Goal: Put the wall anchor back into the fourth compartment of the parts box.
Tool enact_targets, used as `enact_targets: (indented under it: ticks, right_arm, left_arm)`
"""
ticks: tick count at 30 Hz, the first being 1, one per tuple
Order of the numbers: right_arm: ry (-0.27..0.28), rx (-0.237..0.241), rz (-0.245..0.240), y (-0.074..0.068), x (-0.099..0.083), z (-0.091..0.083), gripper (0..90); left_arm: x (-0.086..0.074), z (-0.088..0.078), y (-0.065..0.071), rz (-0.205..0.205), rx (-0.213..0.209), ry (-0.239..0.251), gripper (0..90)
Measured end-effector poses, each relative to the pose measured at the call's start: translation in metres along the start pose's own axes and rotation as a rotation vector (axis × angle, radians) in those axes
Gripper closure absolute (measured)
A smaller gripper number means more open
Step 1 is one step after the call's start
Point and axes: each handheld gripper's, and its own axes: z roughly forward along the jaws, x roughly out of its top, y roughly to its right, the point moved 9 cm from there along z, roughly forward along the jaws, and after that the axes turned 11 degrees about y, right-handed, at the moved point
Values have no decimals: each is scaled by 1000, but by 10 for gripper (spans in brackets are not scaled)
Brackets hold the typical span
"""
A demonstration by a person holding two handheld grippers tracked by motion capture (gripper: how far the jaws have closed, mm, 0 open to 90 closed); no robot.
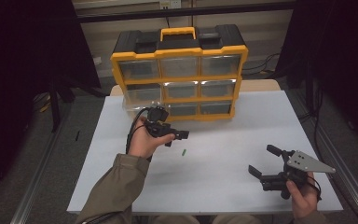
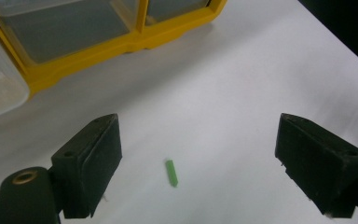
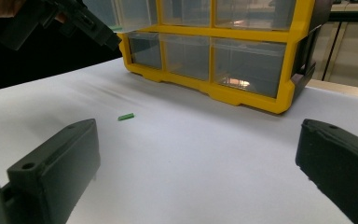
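right gripper near the table's front right edge, jaws spread apart, nothing between them. small green piece lies flat on the white table mid-left. left gripper hovers just above and behind it, jaws wide apart, empty. farther back, yellow drawer organizer, its lower-left clear drawer pulled out.

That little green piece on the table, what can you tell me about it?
The green piece is a small, slim stick, bright green and plastic-looking, with one end slightly tapered. It lies flat on the white table, alone and loose, in front of the yellow drawer cabinet and apart from it. Nothing touches it but the tabletop. The left gripper hangs above it, its open black jaws standing to either side of it, not yet in contact.
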Motion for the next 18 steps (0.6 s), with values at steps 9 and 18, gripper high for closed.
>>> enact_targets:
  ticks: [9,18]
  right_arm:
    - [-6,2,1,-1,-1,0,0]
    - [-3,-6,-8,1,0,0,0]
  left_arm:
    - [-9,5,-1,4,-1,-1,148]
    - [-20,9,-4,-2,-5,-20,148]
